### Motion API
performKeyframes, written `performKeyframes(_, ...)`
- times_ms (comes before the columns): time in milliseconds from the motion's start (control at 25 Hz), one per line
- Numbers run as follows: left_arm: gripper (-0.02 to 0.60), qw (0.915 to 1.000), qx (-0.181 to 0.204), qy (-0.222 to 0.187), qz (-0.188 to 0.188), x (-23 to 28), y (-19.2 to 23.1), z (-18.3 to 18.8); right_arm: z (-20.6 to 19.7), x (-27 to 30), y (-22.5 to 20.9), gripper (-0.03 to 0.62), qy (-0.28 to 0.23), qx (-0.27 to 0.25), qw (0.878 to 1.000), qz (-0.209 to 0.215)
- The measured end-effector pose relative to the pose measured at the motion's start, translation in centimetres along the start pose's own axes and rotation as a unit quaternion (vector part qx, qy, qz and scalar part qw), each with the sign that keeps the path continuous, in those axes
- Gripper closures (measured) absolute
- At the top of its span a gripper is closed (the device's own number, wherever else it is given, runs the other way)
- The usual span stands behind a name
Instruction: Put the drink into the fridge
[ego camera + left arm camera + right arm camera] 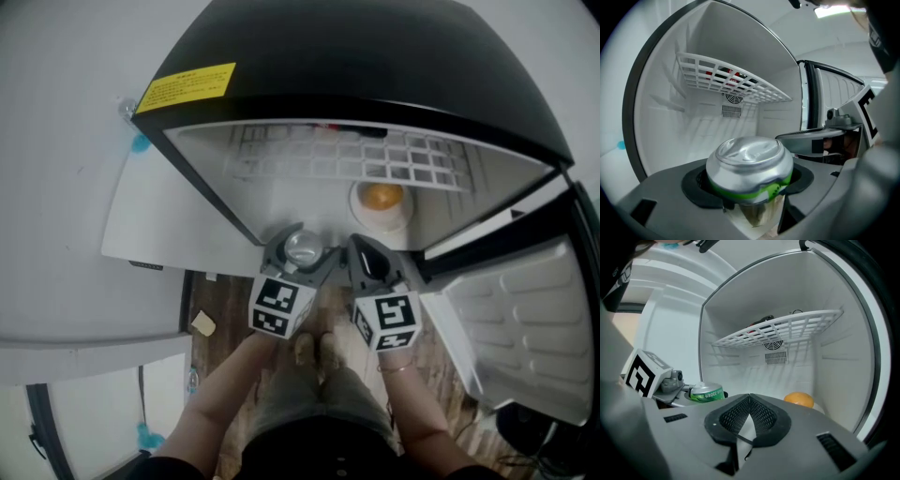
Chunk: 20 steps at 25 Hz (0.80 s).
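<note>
left tongs (pixel 750 190) clamp a dented silver-green can (pixel 750 161); right tongs (pixel 749 401) pressed together, empty. smooth white fridge (pixel 736 363) holds a wire shelf (pixel 787 328) and round orange (pixel 799 399).

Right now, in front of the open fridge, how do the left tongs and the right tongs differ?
The left tongs are shut on a silver-and-green drink can; the right tongs are shut on nothing, tips touching. The right tongs are nearer the orange than the left tongs. Both point into the open fridge.
</note>
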State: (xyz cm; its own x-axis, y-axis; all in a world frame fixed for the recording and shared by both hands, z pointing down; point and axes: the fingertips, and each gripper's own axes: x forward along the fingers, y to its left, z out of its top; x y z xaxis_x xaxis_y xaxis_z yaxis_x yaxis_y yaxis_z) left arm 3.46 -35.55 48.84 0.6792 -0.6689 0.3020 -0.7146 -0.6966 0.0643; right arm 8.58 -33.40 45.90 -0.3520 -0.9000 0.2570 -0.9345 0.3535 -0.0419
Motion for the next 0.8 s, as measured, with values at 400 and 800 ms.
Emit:
performKeyframes(400,0.235,0.9997,0.015,0.002,0.019,2.7,2.0,0.8,0.3,2.9,-1.8,0.585,-0.002,-0.001,1.000,-0.003)
performKeyframes(800,0.235,0.9990,0.009,0.005,0.043,5.3,4.4,1.2,-0.7,4.8,-2.8,0.585,0.014,0.000,1.000,-0.004)
